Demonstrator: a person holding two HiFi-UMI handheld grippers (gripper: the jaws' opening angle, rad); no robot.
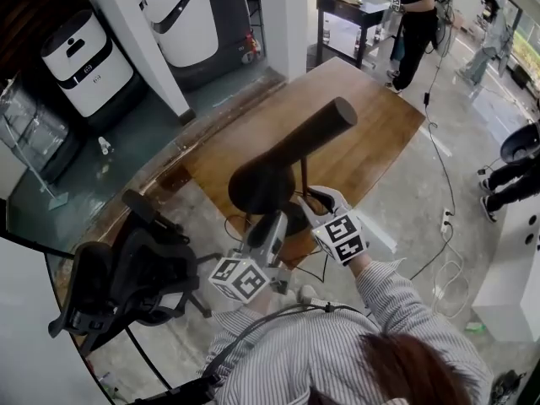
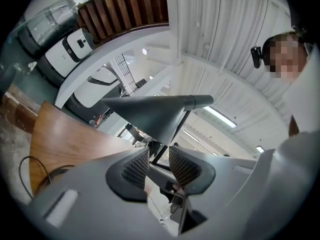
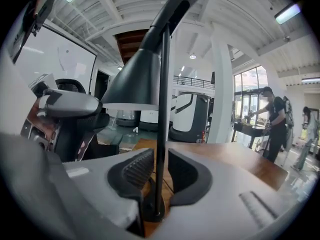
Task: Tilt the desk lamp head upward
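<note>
A dark desk lamp stands on the wooden table (image 1: 380,133). Its cone head (image 1: 261,184) slopes up into a tube toward the far right; in the left gripper view the lamp head (image 2: 150,114) hangs just above the jaws. My left gripper (image 2: 159,161) is open under the cone, its pads apart, with a thin dark rod behind the gap and nothing pressed. In the head view the left gripper (image 1: 274,224) sits below the shade. My right gripper (image 3: 159,166) is shut on the lamp stem (image 3: 161,109) low down, just above the base (image 3: 152,211); in the head view the right gripper (image 1: 314,205) is beside the base.
A black office chair (image 1: 126,277) stands at the left of the table's near corner. A cable (image 1: 316,272) trails off the table edge near the lamp. White machines (image 1: 84,62) stand at the back left, and people (image 1: 413,24) work at a far table.
</note>
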